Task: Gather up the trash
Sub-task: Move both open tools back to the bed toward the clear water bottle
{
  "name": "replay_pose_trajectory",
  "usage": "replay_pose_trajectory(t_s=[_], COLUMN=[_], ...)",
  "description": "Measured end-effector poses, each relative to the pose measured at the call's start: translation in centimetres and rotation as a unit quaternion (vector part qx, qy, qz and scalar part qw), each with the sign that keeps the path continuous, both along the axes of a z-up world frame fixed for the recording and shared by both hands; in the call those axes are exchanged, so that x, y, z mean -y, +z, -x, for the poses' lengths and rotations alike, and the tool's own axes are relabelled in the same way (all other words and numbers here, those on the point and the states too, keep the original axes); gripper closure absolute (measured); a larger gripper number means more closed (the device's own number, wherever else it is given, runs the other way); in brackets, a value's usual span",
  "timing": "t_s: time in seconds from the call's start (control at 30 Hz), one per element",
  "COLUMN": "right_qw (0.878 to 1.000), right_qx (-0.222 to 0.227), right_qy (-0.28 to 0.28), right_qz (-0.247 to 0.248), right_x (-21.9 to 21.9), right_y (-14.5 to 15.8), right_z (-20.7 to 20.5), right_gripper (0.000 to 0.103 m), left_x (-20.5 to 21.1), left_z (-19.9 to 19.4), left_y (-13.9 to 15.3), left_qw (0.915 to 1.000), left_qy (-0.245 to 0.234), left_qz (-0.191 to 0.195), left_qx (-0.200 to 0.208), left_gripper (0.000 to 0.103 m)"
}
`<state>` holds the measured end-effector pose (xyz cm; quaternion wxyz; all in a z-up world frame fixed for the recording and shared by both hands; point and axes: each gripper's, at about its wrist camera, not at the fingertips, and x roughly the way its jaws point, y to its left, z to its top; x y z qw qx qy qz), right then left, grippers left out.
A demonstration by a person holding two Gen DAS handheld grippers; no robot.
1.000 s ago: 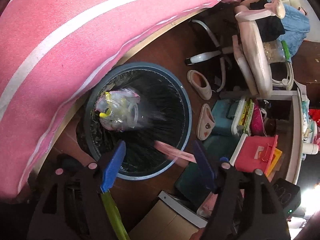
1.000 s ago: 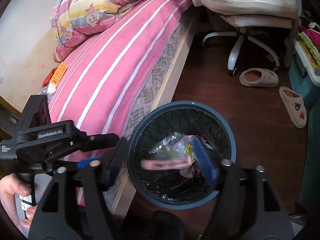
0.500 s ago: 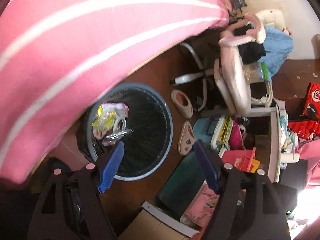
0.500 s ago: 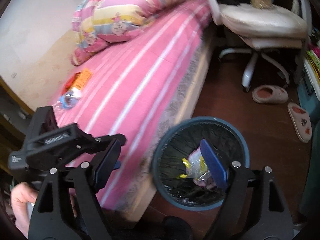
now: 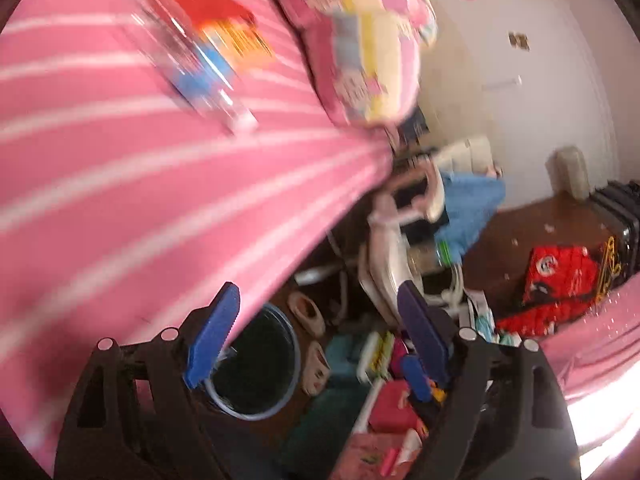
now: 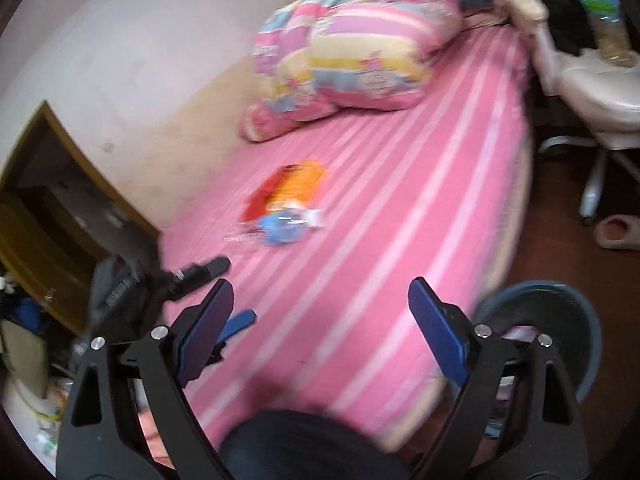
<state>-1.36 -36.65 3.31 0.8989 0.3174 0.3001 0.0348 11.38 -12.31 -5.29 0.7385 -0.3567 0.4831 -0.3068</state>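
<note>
My left gripper [image 5: 316, 338] is up beside the pink striped bed [image 5: 120, 200], jaws opening, nothing between the blue pads. My right gripper [image 6: 324, 332] is over the bed's near edge, jaws also opening and bare. On the bedcover lie a clear plastic bottle with a blue label [image 6: 280, 228] and an orange and red packet [image 6: 296, 184]; the left wrist view shows the bottle [image 5: 200, 68] and the packet [image 5: 228, 28] blurred. The blue-rimmed bin with a black liner [image 5: 256, 368] stands on the floor against the bed, low right [image 6: 560, 320] in the right wrist view.
A rolled patchwork duvet [image 6: 352, 56] lies at the bed's head. A white swivel chair [image 6: 600, 88] and slippers [image 5: 308, 314] are on the wooden floor past the bin. Boxes and books [image 5: 384, 400] crowd the floor by a shelf. A dark-clothed knee [image 6: 304, 444] shows at bottom.
Both grippers have lifted away from the bin and swung up toward the bed top. Their jaws stand wider. The bottle and packet have come into both views.
</note>
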Motion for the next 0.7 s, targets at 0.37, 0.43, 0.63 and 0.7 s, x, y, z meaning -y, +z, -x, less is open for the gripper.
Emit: replay_pose_trajectory(t_s=[0.37,0.43,0.63,0.7], right_qw=[0.987,0.983,0.965,0.958], right_qx=[-0.041,-0.038,-0.075,-0.085], right_qy=[0.062,0.063,0.035,0.019], right_qz=[-0.141,-0.171,-0.248,-0.272], right_x=[-6.6,-6.9,-4.7,-4.1], right_y=[-3.2,-4.6,-9.8,-10.9], right_z=[-12.9,-14.3,-18.8,-19.9], right_gripper=[0.014,0.013,0.011,0.01], left_x=[-7.9,-8.3,-8.2,-8.3], left_z=[-5.6,-6.9,-11.6,-13.4], left_y=[-2.6,-3.2,-5.2,-5.8], left_qw=[0.9979,0.9972,0.9936,0.9923], left_qy=[0.056,0.058,0.071,0.079], left_qz=[0.015,0.022,0.031,0.03], left_qx=[-0.03,-0.042,-0.082,-0.09], left_gripper=[0.024,0.023,0.02,0.02])
